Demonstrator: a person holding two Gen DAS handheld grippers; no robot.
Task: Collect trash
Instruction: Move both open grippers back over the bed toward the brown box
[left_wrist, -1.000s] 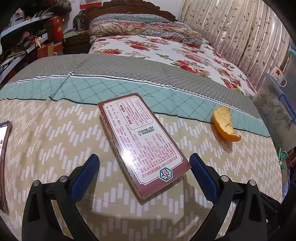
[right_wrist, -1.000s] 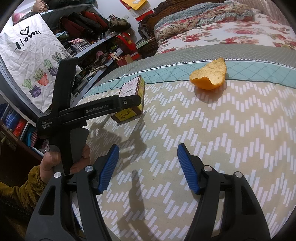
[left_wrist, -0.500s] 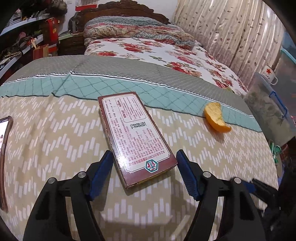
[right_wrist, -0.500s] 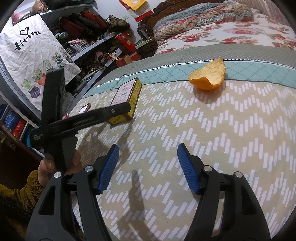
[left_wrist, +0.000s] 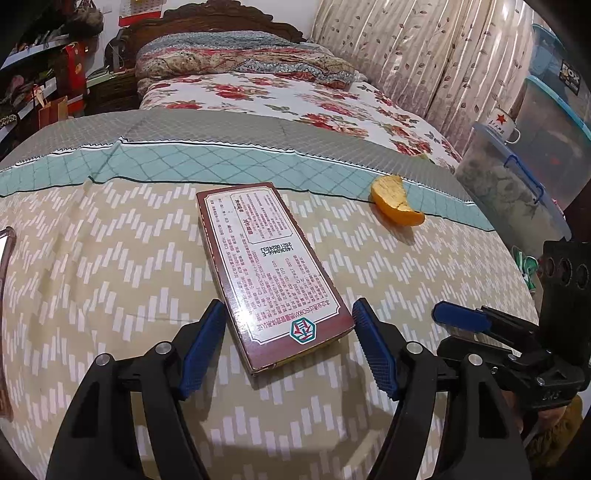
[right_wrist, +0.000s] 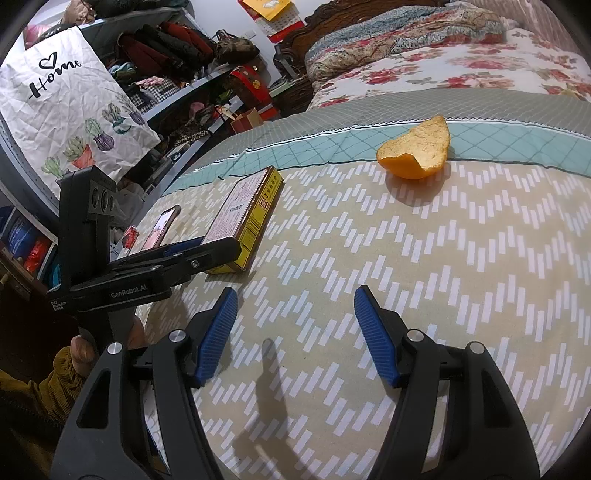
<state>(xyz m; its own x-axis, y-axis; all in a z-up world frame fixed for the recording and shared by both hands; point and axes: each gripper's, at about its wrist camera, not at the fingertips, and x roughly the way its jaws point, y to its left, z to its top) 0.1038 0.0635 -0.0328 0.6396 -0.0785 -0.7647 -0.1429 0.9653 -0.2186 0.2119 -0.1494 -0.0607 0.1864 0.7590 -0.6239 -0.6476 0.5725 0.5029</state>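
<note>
Left wrist: left gripper (left_wrist: 290, 347) fingers straddle the box (left_wrist: 269, 273), closing.

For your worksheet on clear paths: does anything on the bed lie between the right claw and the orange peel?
Nothing visible does. Only bare zigzag bedspread lies between the open right claw and the orange peel. The flat box lies off to the left, its near end between the pads of the left claw.
</note>
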